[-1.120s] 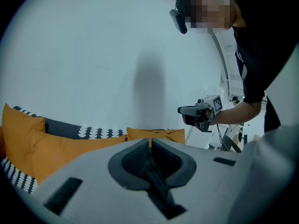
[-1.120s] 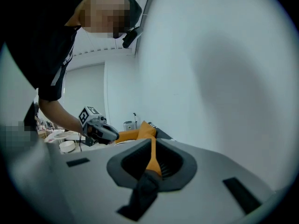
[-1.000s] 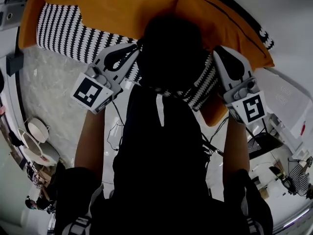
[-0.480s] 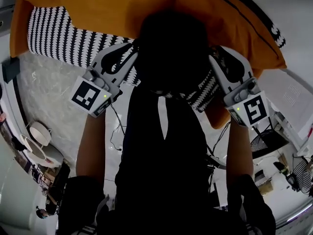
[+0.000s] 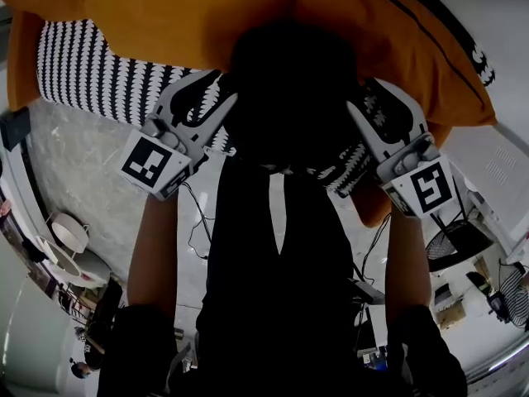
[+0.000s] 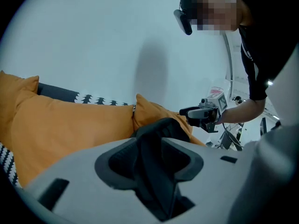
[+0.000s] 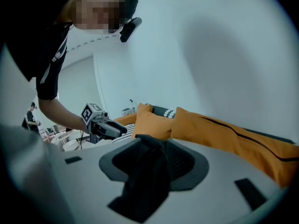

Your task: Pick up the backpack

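Now, counts: two grippers, left gripper (image 5: pixel 221 89) and right gripper (image 5: pixel 362 98); one black backpack (image 5: pixel 289 81); two orange cushions (image 5: pixel 182 15) that we can count.
Backpack place: between the grippers, in front of the cushions.
Hard to see: backpack's lower edge melts into our black shirt (image 5: pixel 273 304).
Jaws: both pairs opening, grip let go; a strap (image 6: pixel 156 169) lies loose inside each.
Arms: forearms forward, grippers angled inward.

Black backpack (image 5: pixel 289 85) on orange cushions (image 5: pixel 165 15)

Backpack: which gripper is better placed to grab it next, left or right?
Roughly even, perhaps left. Both flank the backpack with jaws opening; the left gripper has a black strap running centrally between its jaws, in the right gripper the fabric lies bunched off-centre.
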{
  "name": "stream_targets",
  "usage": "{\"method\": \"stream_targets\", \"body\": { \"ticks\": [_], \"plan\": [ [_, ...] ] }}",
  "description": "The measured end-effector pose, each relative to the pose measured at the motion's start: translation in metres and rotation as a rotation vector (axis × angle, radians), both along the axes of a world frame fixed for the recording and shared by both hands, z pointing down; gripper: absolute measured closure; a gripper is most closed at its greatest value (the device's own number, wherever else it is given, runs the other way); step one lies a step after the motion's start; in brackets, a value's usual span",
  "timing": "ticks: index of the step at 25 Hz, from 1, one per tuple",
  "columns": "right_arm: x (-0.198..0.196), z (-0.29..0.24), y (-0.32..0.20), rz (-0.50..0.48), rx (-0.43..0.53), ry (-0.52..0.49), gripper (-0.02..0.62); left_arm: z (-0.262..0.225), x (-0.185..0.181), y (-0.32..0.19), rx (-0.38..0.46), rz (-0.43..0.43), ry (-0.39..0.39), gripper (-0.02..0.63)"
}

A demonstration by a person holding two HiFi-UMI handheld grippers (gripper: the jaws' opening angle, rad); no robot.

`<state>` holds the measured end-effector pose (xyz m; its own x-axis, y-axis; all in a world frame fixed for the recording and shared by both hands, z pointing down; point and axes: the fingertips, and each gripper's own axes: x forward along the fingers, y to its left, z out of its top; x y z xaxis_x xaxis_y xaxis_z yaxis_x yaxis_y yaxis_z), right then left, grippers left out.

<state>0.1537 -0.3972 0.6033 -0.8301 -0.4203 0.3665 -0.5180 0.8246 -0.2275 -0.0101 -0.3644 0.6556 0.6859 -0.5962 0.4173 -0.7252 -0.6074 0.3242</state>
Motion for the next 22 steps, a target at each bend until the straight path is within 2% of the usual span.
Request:
{"method": "stream_targets", "body": {
  "ticks": [7,15,22],
  "plan": [
    [0.001,0.034,-0.008,0.012,-0.030,0.040,0.414,0.032,0.002,-0.015,-0.020,0.005,0.000,0.436],
    [0.004,0.065,-0.001,-0.033,-0.045,0.096,0.414,0.062,0.012,-0.023,-0.054,0.040,-0.023,0.431],
    [-0.001,0.075,-0.003,-0.027,-0.053,0.118,0.416,0.075,0.020,-0.023,-0.080,0.068,-0.025,0.431]
  ]
}}
